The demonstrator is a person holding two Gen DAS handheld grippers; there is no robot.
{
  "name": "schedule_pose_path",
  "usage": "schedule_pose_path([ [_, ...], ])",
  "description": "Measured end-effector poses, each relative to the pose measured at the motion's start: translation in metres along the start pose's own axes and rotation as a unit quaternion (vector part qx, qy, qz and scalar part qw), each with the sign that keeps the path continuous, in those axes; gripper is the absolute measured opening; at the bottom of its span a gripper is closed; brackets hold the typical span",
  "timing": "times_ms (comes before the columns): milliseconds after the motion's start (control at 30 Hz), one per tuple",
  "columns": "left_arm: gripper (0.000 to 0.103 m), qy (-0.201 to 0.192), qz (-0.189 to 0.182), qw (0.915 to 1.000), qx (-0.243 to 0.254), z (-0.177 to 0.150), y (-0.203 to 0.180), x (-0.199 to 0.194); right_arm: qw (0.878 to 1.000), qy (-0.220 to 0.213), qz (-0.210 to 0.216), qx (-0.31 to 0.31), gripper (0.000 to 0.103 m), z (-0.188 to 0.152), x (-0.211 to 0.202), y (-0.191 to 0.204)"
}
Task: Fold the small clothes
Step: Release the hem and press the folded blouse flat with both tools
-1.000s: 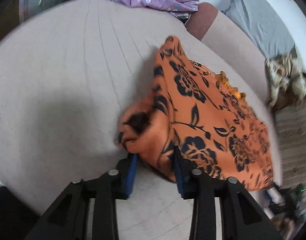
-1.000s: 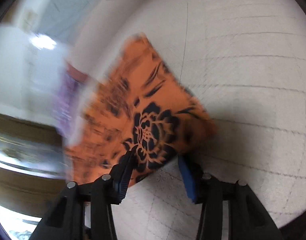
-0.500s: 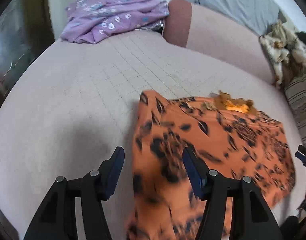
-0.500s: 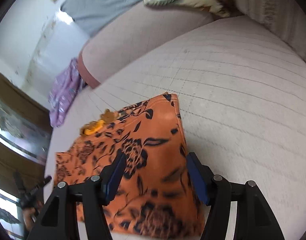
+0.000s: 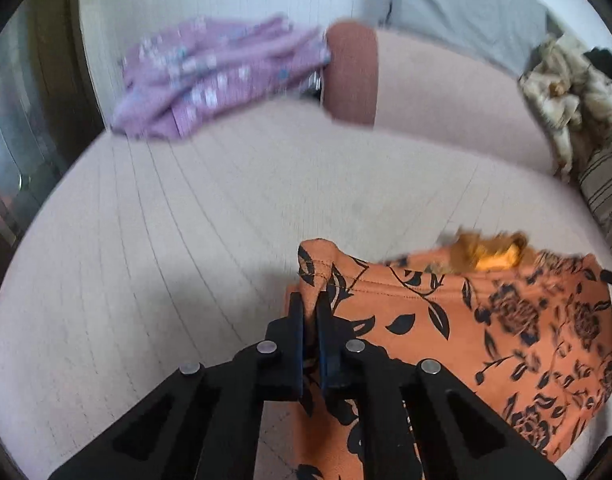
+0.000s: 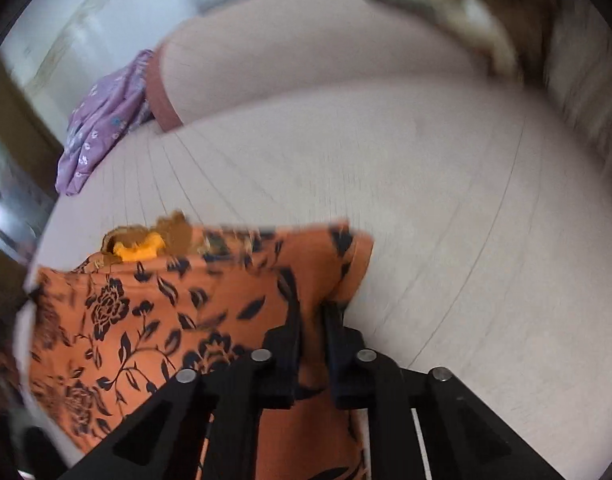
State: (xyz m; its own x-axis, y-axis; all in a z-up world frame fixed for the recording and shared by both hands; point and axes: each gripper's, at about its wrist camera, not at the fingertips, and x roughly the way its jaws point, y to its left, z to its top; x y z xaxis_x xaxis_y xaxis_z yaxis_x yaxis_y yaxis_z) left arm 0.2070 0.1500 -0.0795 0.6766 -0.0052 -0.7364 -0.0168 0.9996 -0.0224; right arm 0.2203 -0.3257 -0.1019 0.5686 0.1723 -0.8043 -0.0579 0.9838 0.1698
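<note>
On the pale pink quilted bed (image 5: 186, 248) lies the orange garment with black flower print (image 5: 486, 320). Left hand-held gripper (image 5: 311, 308) has just clamped onto its left corner; right hand-held gripper (image 6: 312, 312) has just clenched on the right corner.

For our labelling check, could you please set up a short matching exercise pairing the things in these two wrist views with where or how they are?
Things:
1. orange floral garment
2. purple garment
3. left gripper
4. striped cushion

States:
A. bunched at the far left end of the sofa seat
B. at the right edge of the left wrist view
C. spread on the near part of the seat
D. shut on a corner of orange cloth

Pairs: 1-C, 2-A, 3-D, 4-B
</note>
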Motion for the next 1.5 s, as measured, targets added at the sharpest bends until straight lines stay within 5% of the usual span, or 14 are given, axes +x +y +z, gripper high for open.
schedule_pose_path([
  [100, 0.005, 0.006, 0.047, 0.9988, -0.008, -0.008, 0.006, 0.019, 0.998, -0.046, -0.047, -0.010, 0.003, 0.011, -0.012, 0.002],
  [300, 0.007, 0.070, 0.073, 0.9940, -0.042, -0.023, 0.029, 0.043, 0.996, -0.007, 0.020, 0.087, 0.015, 0.001, 0.021, -0.025],
  [367, 0.015, 0.055, 0.066, 0.9946, -0.058, -0.020, 0.034, 0.026, 0.994, -0.028, 0.028, 0.103, 0.082, -0.003, 0.002, -0.028],
  [400, 0.018, 0.043, 0.062, 0.9953, -0.061, -0.019, 0.034, 0.014, 0.992, -0.040, 0.026, 0.115, 0.088, -0.004, -0.006, -0.030],
  [567, 0.062, -0.009, 0.012, 0.9984, -0.055, -0.028, 0.008, -0.048, 0.968, -0.067, 0.178, 0.164, 0.088, -0.021, -0.050, -0.027],
  [700, 0.066, 0.012, -0.049, 0.9986, -0.017, -0.055, -0.038, -0.055, 0.933, 0.004, 0.316, 0.172, 0.088, -0.052, -0.028, -0.005],
  [833, 0.067, 0.098, 0.018, 0.9947, 0.026, -0.093, -0.055, -0.005, 0.935, 0.035, 0.226, 0.271, 0.056, -0.076, 0.026, -0.053],
  [867, 0.067, 0.069, 0.030, 0.9964, 0.039, -0.096, -0.058, -0.017, 0.919, 0.023, 0.230, 0.319, 0.061, -0.080, 0.020, -0.067],
  [933, 0.067, 0.069, 0.041, 0.9963, 0.033, -0.094, -0.059, -0.031, 0.936, -0.021, 0.196, 0.291, 0.077, -0.076, -0.016, -0.061],
  [1100, 0.068, 0.062, 0.012, 0.9979, 0.018, -0.111, -0.059, -0.062, 0.931, 0.019, 0.305, 0.203, 0.084, -0.101, -0.033, -0.014],
  [1167, 0.070, 0.098, 0.045, 0.9940, 0.015, -0.131, -0.053, -0.047, 0.950, 0.064, 0.233, 0.196, 0.074, -0.129, -0.008, -0.022],
  [1233, 0.070, 0.086, 0.046, 0.9951, 0.016, -0.131, -0.052, -0.060, 0.927, 0.044, 0.241, 0.283, 0.062, -0.145, -0.003, -0.054],
  [1367, 0.070, 0.039, 0.065, 0.9970, 0.017, -0.122, -0.053, -0.094, 0.939, -0.007, 0.246, 0.241, 0.084, -0.135, -0.046, -0.040],
  [1500, 0.078, 0.119, 0.046, 0.9907, -0.048, -0.145, -0.025, -0.062, 0.949, 0.030, 0.202, 0.239, 0.084, -0.146, -0.027, -0.048],
])
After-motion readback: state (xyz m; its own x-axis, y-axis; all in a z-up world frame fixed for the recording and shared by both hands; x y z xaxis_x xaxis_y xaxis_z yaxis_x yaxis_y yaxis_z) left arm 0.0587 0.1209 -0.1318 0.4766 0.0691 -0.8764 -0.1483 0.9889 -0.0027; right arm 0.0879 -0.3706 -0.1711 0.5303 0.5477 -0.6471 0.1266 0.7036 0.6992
